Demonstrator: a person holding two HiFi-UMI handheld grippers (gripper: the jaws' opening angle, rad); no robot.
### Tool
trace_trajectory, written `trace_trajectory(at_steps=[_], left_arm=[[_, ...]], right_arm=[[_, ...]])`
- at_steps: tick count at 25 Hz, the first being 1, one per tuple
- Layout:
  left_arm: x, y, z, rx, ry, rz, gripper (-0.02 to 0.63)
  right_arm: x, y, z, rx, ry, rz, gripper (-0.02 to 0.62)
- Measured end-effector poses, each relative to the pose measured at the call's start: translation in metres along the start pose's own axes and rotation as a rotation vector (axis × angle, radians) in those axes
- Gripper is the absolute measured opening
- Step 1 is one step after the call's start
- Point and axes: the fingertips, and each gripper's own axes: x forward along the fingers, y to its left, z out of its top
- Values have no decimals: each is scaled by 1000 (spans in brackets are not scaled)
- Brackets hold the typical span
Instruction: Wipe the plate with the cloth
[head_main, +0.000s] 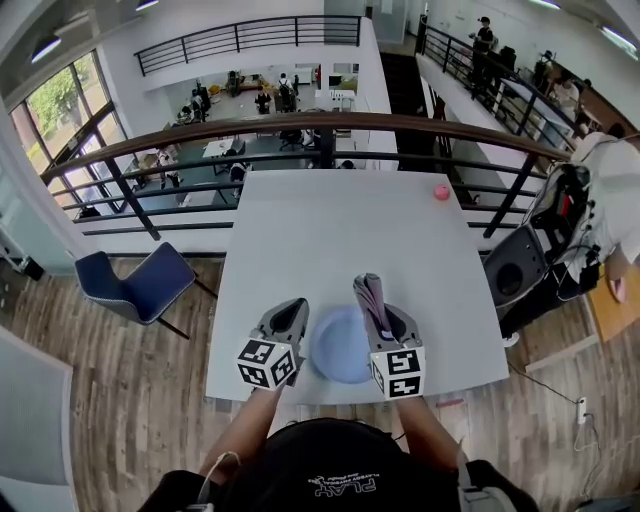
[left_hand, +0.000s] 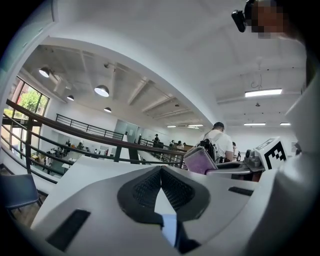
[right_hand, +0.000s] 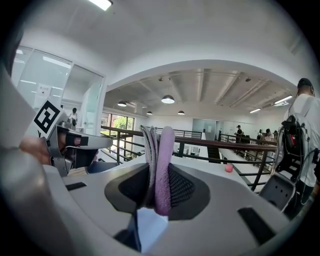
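A white table (head_main: 350, 230) stands by a dark railing (head_main: 330, 125), and a light blue plate (head_main: 340, 345) sits on it at the 6 o'clock edge, close to the person. The left gripper (head_main: 297, 304) is at the plate's 9 o'clock and the right gripper (head_main: 384, 318) is at its 3 o'clock, so the plate lies between them. The left gripper's jaws are pressed together with nothing in them. The right gripper's jaws are squeezed tight on a folded cloth (head_main: 372, 298) that is purple and grey. The cloth sticks out past the jaw tips toward 12 o'clock. In the right gripper view it stands up in the air with the room behind it, not down on the plate. Each gripper has a cube with black and white square marks, and there are no letters on them. A small pink ball (head_main: 441, 192) rests at the table's 1 o'clock corner, well apart from the plate. A blue chair (head_main: 145, 283) stands on the wood floor at the table's 9 o'clock. The person's black shirt (head_main: 330, 470) has white letters at 6 o'clock, seen upside down. The big word looks like "PLAY", and the line under it is too small to read.
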Motion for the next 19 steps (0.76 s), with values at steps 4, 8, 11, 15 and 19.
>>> trace_trajectory(at_steps=[4, 8, 11, 15, 19], left_arm=[[-3, 5, 0, -2, 6, -14, 14], [-3, 13, 3, -1, 7, -25, 14], [-9, -1, 0, 2, 5, -27, 14], [-11, -19, -5, 3, 0, -27, 14], [-17, -24, -10, -1, 4, -26, 14]], right_arm=[[2, 7, 4, -2, 4, -14, 104], [8, 12, 8, -8, 7, -24, 104], [-7, 9, 5, -7, 7, -31, 104], [-24, 3, -1, -8, 2, -27, 104], [-32, 5, -4, -10, 6, -25, 104]])
